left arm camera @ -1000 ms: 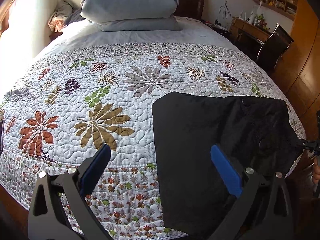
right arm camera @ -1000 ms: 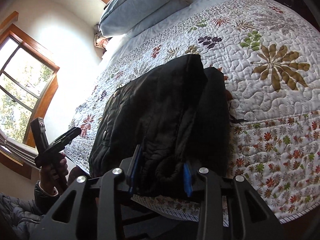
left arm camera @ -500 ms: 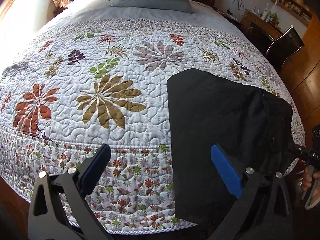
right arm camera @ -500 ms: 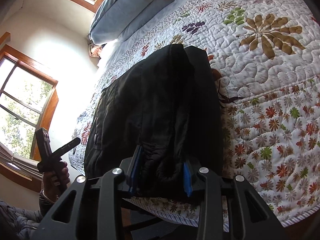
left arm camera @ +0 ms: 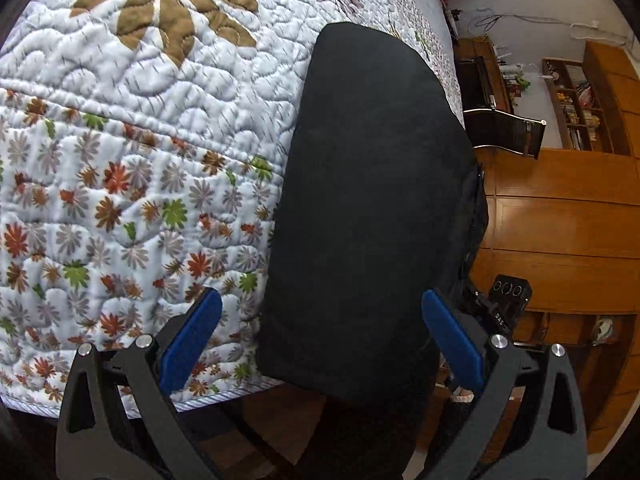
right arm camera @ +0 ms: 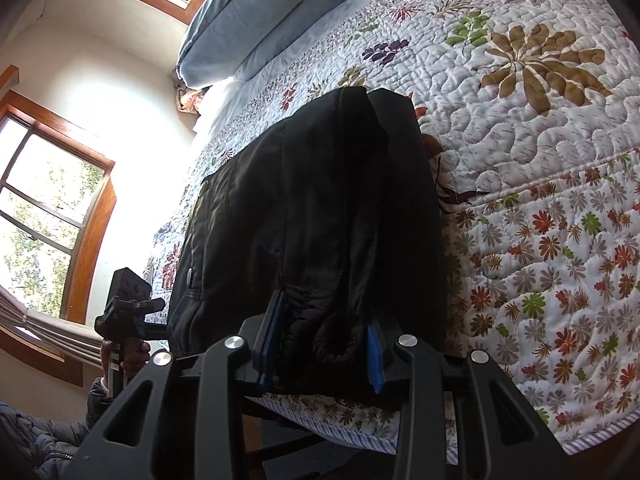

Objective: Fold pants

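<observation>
Black pants (left arm camera: 372, 200) lie folded over the foot edge of the bed, their lower end hanging past the quilt's hem. My left gripper (left arm camera: 320, 340) is open, its blue pads either side of the hanging end without touching it. In the right wrist view the pants (right arm camera: 320, 208) show bunched layers and a waistband edge. My right gripper (right arm camera: 326, 348) is shut on a bunched thick edge of the pants at the bed's border. The right gripper's body (left arm camera: 508, 300) shows beside the pants in the left wrist view.
A floral quilt (left arm camera: 120, 160) covers the bed. Blue pillows (right arm camera: 248, 20) lie at the head. A wooden wardrobe (left arm camera: 560, 220), a chair (left arm camera: 508, 128) and shelves stand to the right. Windows (right arm camera: 40, 208) are on the far side.
My left gripper has dropped low and close to the bed's foot edge, now framing the hanging end of the pants. The right gripper keeps its hold and has shifted a little.
</observation>
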### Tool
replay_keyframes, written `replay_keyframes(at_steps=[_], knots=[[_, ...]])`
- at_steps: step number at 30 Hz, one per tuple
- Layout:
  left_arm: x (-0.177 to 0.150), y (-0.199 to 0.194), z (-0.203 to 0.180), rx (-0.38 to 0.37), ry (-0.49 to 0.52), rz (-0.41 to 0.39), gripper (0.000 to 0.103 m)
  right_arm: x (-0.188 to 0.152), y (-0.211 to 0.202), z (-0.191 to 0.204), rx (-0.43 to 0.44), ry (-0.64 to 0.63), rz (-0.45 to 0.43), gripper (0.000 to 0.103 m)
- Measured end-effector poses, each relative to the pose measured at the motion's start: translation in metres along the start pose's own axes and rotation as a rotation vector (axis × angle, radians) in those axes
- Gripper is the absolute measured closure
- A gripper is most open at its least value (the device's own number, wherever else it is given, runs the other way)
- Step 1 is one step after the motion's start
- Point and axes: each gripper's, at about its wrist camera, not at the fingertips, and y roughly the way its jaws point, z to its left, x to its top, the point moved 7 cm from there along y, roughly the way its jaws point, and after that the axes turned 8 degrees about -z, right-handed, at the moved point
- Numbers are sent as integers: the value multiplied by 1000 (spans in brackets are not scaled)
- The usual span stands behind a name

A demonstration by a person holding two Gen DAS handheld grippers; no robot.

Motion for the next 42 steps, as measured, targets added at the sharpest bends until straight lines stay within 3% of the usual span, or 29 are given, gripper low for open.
replay_keyframes(at_steps=[4,11,17,22,28,29,36,39,41,42], knots=[[-6,18,-2,-101,-54,45,3,0,1,-1,-1,2,5,67],[-5,42,-12,-68,-32,61,3,2,3,-2,3,-1,8,67],[0,42,-25,-18,-31,58,3,17,-1,6,-12,-38,-38,67],[10,45,-26,1,-64,46,3,17,6,-3,-25,-17,-7,67],[18,51,-33,19,-73,47,3,-1,-22,-4,-24,-7,-20,38],[18,53,-35,20,-73,48,3,-7,-25,-3,-16,1,-7,38],[20,58,-34,37,-67,41,3,-29,-23,8,75,73,-7,38],[20,59,-37,47,-62,36,3,-25,-13,5,60,110,-25,40],[19,60,-38,56,-59,30,3,-23,-11,1,29,117,-36,54],[19,60,-39,60,-59,27,3,-23,-11,-1,31,121,-39,56]])
